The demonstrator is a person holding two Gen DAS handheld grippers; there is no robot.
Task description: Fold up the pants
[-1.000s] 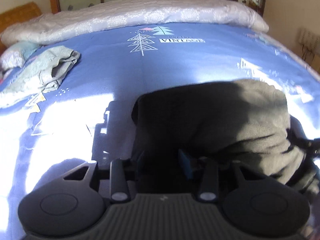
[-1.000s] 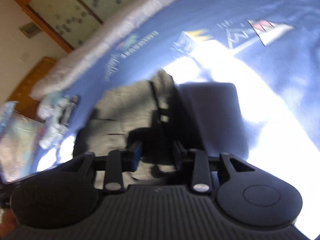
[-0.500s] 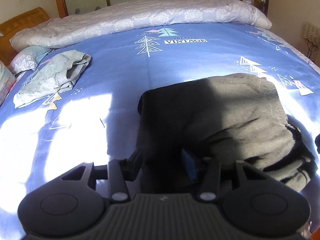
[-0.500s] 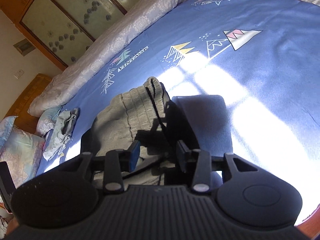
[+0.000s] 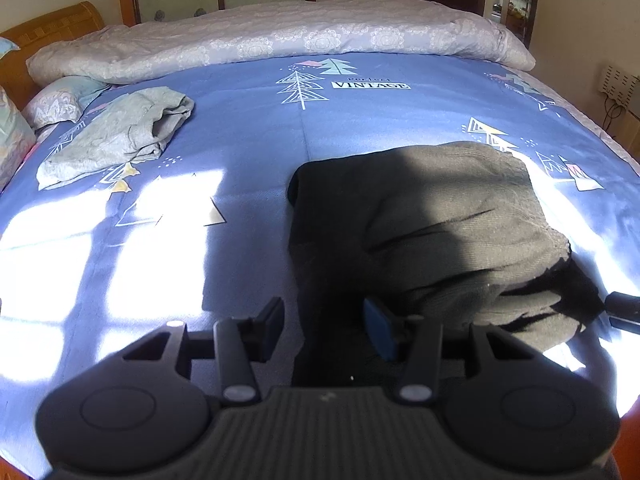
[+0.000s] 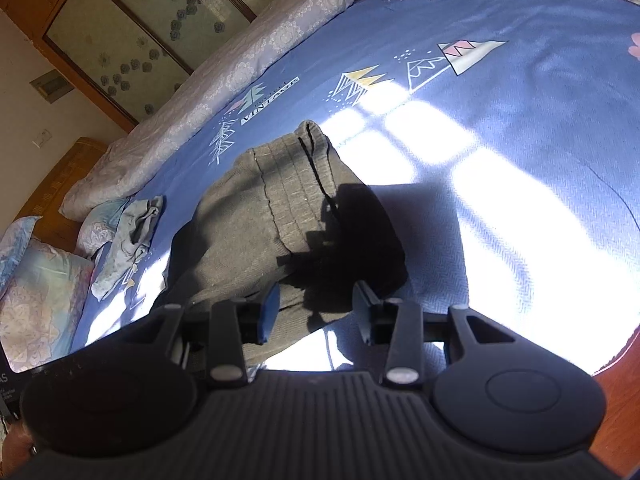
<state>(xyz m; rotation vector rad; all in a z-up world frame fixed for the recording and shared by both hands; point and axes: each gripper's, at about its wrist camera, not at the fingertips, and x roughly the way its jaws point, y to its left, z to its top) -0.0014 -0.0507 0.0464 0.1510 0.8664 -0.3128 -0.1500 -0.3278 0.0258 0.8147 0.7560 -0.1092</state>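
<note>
The grey-brown pants (image 5: 432, 232) lie folded in a compact stack on the blue bed sheet (image 5: 248, 152), partly in shadow. They also show in the right wrist view (image 6: 256, 216), waistband end toward the far side. My left gripper (image 5: 324, 328) is open and empty, above the stack's near left edge. My right gripper (image 6: 314, 312) is open and empty, above the stack's near end. A bit of the right gripper shows at the right edge of the left wrist view (image 5: 624, 308).
A crumpled light grey garment (image 5: 120, 136) lies at the far left of the bed. A rolled white quilt (image 5: 280, 40) runs along the far side. Pillows (image 6: 44, 292) sit by the wooden headboard (image 5: 48, 28). The bed's near edge is at the right (image 6: 616, 364).
Both grippers have opened, let go of the pants and drawn back and up from the folded stack. The pants stay lying on the sheet.
</note>
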